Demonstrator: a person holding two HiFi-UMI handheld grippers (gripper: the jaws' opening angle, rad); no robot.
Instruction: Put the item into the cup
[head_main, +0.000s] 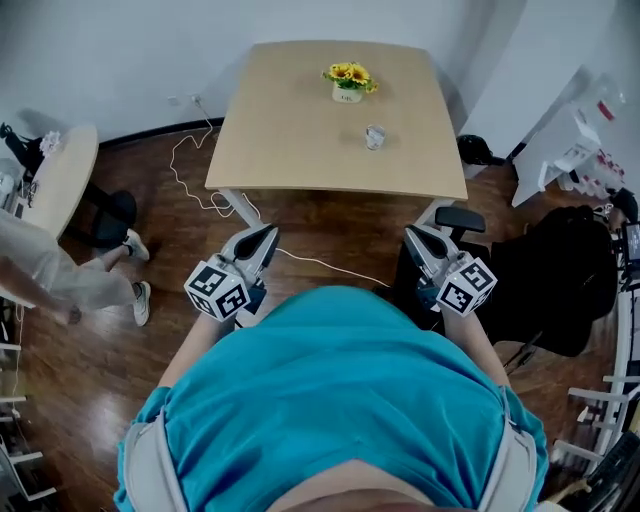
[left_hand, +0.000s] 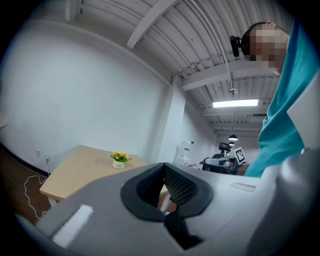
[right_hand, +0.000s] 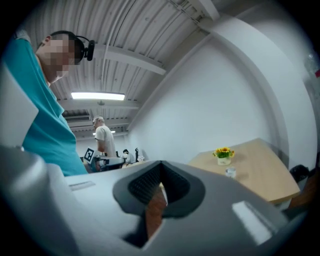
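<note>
A small clear cup (head_main: 374, 137) stands on the light wooden table (head_main: 300, 150), near its front right; the right gripper view shows the cup (right_hand: 230, 172) too. Behind it is a white pot of yellow flowers (head_main: 348, 82). I can make out no separate item for the cup. My left gripper (head_main: 262, 238) and right gripper (head_main: 415, 237) are held close to my body, short of the table's front edge, pointing at it. Both are shut with nothing between the jaws, as the left gripper (left_hand: 164, 167) and right gripper (right_hand: 161, 165) show in their own views.
A white cable (head_main: 200, 170) trails over the wooden floor left of the table. A person (head_main: 60, 275) sits at the left by a round table (head_main: 60, 175). A black chair (head_main: 560, 280) and white shelving (head_main: 575, 150) stand at the right.
</note>
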